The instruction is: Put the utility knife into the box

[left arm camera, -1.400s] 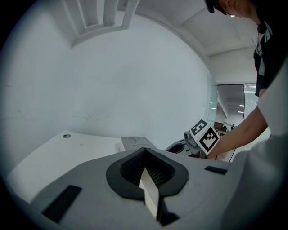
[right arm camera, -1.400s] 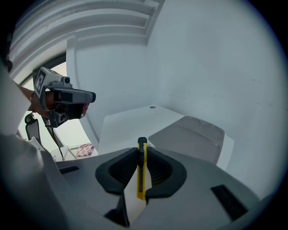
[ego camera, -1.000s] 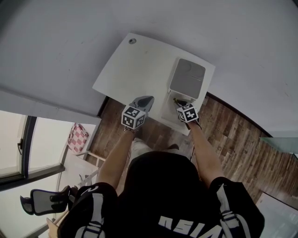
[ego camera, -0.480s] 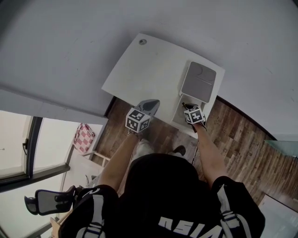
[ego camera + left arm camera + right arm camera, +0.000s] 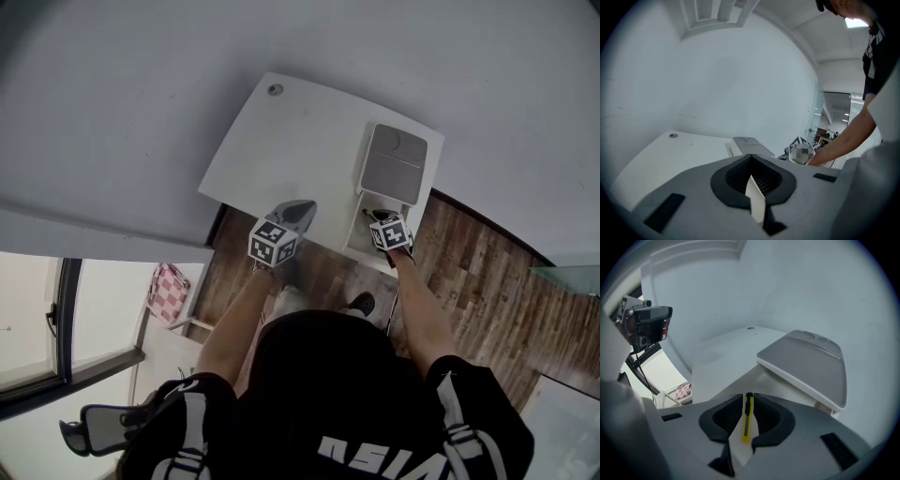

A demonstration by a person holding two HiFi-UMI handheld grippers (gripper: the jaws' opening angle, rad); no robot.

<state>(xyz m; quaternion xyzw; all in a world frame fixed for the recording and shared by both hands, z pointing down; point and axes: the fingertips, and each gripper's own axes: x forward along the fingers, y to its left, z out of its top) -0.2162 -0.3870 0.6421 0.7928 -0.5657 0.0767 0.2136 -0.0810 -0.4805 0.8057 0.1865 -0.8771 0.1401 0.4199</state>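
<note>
A white table (image 5: 281,141) is seen, with a white box (image 5: 774,379) on it. The box's gray lid (image 5: 806,363) is raised just ahead of the right gripper (image 5: 748,401). The yellow utility knife (image 5: 747,422) is gripped lengthwise between that gripper's jaws, near the box. The left gripper (image 5: 752,165) is held at the table's near edge, its jaws pressed together on nothing.

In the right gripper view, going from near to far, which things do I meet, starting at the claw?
The utility knife clamped in the right claw → grey box lid → small round hole in the white table → wall.
</note>
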